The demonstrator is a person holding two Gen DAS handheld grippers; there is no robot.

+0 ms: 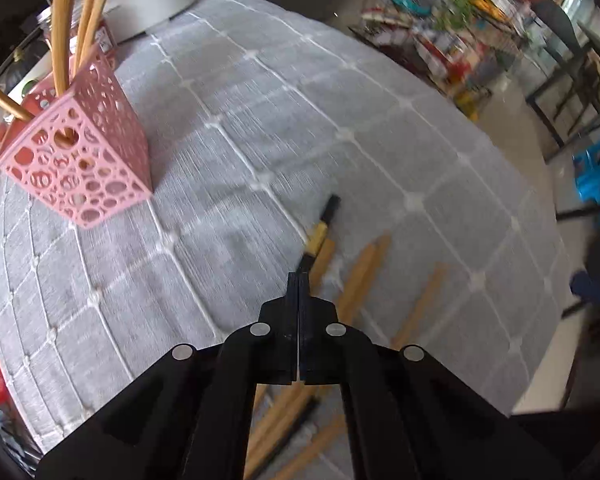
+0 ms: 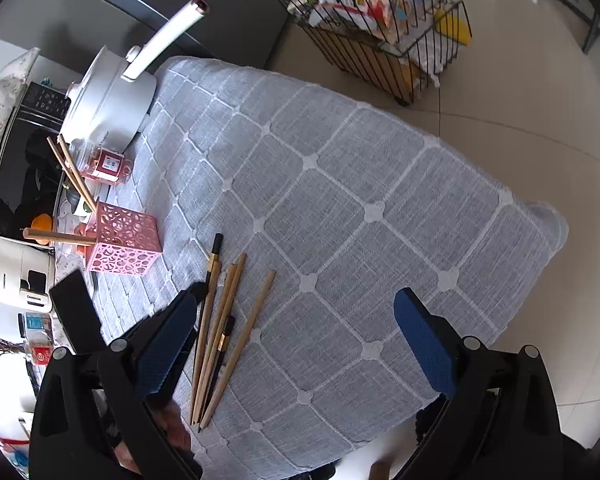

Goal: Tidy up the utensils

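Note:
A pink perforated holder [image 1: 80,168] [image 2: 124,240] stands at the left of the grey checked tablecloth [image 2: 340,200] with a few wooden chopsticks in it. Several wooden chopsticks [image 2: 220,328] [image 1: 364,272] lie bundled near the table's front. A black chopstick with a gold band [image 1: 326,216] [image 2: 216,248] lies along the bundle's left side. My left gripper [image 1: 299,280] [image 2: 198,292] is shut, and the black chopstick's shaft runs straight into its closed fingertips. My right gripper [image 2: 296,320] hovers open above the cloth. Its blue pads [image 2: 424,340] hold nothing, and the bundle lies just inside its left finger.
A white pot [image 2: 112,100] with a long handle and a red-labelled jar [image 2: 104,166] stand behind the holder. A flat black object [image 2: 74,308] lies left of the bundle. A wire rack [image 2: 380,40] stands on the floor beyond the table, with a blue stool [image 1: 596,172] nearby.

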